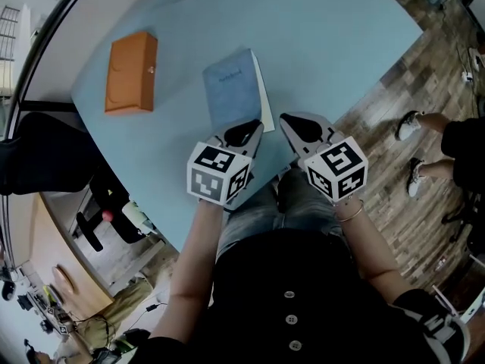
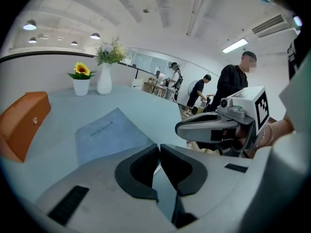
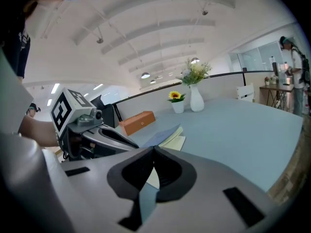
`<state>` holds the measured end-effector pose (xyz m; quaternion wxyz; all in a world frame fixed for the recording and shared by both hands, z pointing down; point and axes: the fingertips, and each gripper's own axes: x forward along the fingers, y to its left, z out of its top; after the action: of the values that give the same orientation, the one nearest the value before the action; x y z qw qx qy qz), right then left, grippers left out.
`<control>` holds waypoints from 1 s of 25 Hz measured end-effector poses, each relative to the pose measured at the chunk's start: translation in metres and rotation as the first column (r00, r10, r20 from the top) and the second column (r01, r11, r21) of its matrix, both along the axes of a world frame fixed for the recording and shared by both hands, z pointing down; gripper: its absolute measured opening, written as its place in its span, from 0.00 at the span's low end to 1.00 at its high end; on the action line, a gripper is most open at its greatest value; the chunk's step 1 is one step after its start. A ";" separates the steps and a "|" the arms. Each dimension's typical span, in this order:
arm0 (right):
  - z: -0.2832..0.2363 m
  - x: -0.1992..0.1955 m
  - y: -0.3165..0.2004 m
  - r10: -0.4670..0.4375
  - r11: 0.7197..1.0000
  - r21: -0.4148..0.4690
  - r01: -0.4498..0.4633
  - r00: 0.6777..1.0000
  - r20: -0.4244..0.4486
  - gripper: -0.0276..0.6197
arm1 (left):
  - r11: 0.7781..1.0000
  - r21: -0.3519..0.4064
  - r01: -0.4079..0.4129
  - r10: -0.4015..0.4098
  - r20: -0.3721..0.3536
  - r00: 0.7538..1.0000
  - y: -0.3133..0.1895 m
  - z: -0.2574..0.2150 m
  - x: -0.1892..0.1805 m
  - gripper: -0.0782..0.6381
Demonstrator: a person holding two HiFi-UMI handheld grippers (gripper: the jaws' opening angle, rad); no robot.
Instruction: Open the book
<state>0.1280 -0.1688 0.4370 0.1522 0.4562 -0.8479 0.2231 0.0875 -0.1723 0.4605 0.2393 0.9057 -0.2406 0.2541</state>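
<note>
The thin blue-grey notebook lies closed on the pale blue table, just beyond both grippers, long axis running near to far. Left gripper and right gripper both have their jaws together and empty. The book's cream page edges face right, probably handier for the right gripper.

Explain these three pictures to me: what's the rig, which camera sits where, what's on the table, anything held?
No robot: a person holds tongs in each hand. The head view looks down from the person's head; the other two cameras ride on the left tongs and right tongs, looking along their jaws. On the table lie a blue notebook and an orange box, with a sunflower pot and white vase at the far edge. Both tongs are shut and empty, near the notebook.
</note>
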 end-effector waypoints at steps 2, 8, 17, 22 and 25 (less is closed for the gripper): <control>-0.003 -0.004 -0.001 -0.011 1.000 0.005 0.011 1.000 -0.002 0.04 | 1.000 0.002 0.009 -0.009 -0.015 1.000 0.002 -0.005 -0.002 0.15; -0.013 -0.021 -0.005 -0.056 0.998 0.022 0.057 0.998 -0.005 0.04 | 0.999 -0.001 0.047 -0.047 -0.074 0.996 0.004 -0.022 -0.012 0.15; -0.027 -0.034 -0.016 -0.109 0.992 0.061 0.111 0.994 -0.031 0.04 | 0.988 -0.017 0.156 -0.157 -0.188 0.970 0.003 -0.040 -0.036 0.14; -0.035 -0.050 -0.021 -0.160 0.983 0.083 0.163 0.986 -0.047 0.04 | 0.973 -0.026 0.230 -0.229 -0.266 0.936 0.002 -0.049 -0.056 0.14; -0.037 -0.059 -0.025 -0.187 0.977 0.089 0.192 0.980 -0.060 0.04 | 0.960 -0.047 0.274 -0.275 -0.314 0.909 0.002 -0.050 -0.067 0.14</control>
<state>0.0690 -0.1934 0.4003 0.1728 0.3853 -0.8931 0.1553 0.0200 -0.1703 0.4106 0.3093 0.8916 -0.3236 0.0690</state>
